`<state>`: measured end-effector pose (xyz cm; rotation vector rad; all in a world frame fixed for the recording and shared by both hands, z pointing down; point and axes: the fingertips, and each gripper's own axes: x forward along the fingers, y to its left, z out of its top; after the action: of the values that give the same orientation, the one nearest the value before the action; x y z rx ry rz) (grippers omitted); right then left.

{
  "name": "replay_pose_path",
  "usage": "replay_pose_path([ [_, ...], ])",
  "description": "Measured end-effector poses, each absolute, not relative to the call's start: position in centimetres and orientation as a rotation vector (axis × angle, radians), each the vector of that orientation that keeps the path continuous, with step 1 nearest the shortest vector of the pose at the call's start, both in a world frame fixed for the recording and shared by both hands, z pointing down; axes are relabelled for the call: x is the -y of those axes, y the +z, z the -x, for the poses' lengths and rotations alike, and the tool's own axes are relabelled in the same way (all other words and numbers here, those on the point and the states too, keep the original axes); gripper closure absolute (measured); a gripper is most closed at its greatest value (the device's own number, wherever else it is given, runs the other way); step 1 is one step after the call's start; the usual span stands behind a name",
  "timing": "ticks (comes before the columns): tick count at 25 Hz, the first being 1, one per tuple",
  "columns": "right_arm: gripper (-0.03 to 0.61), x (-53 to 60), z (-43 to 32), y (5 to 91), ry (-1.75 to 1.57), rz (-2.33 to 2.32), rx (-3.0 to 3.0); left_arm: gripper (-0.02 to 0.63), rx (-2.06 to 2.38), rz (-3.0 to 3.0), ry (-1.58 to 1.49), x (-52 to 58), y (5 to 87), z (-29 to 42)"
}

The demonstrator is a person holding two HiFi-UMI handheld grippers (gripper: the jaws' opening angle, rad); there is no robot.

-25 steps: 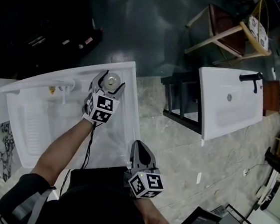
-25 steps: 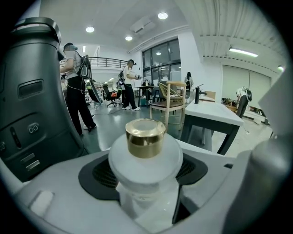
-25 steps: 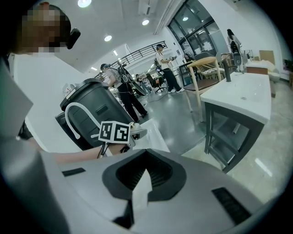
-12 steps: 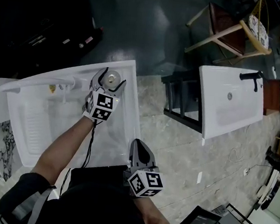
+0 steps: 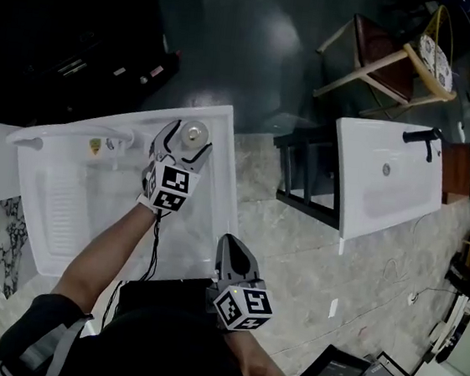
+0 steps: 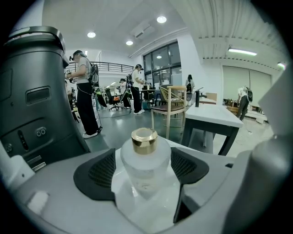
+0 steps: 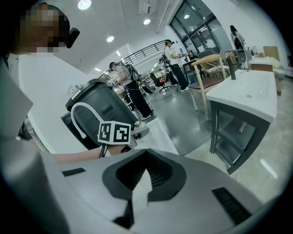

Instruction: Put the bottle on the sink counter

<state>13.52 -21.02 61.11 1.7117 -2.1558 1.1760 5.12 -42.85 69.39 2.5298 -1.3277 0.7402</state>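
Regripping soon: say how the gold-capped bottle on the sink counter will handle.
The bottle looks like frosted glass: probably heavy, breakable. Its squat body likely resists tipping. Near the corner of the sink counter, a push might drop it.

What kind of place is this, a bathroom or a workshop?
Probably an open lab or test hall, not a home bathroom: two freestanding sinks, the near sink and the far sink, stand on bare floor, a wooden chair nearby, and people stand working by tall windows.
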Motion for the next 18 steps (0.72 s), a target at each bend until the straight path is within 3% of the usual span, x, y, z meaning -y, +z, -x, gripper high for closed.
replay_pose_path([
  [18,0.583,20.3,-11.9,57.0,1.077,-1.668,2.325,0.255,1.352,-2.377,0.631,31.8,63.6,-0.9],
])
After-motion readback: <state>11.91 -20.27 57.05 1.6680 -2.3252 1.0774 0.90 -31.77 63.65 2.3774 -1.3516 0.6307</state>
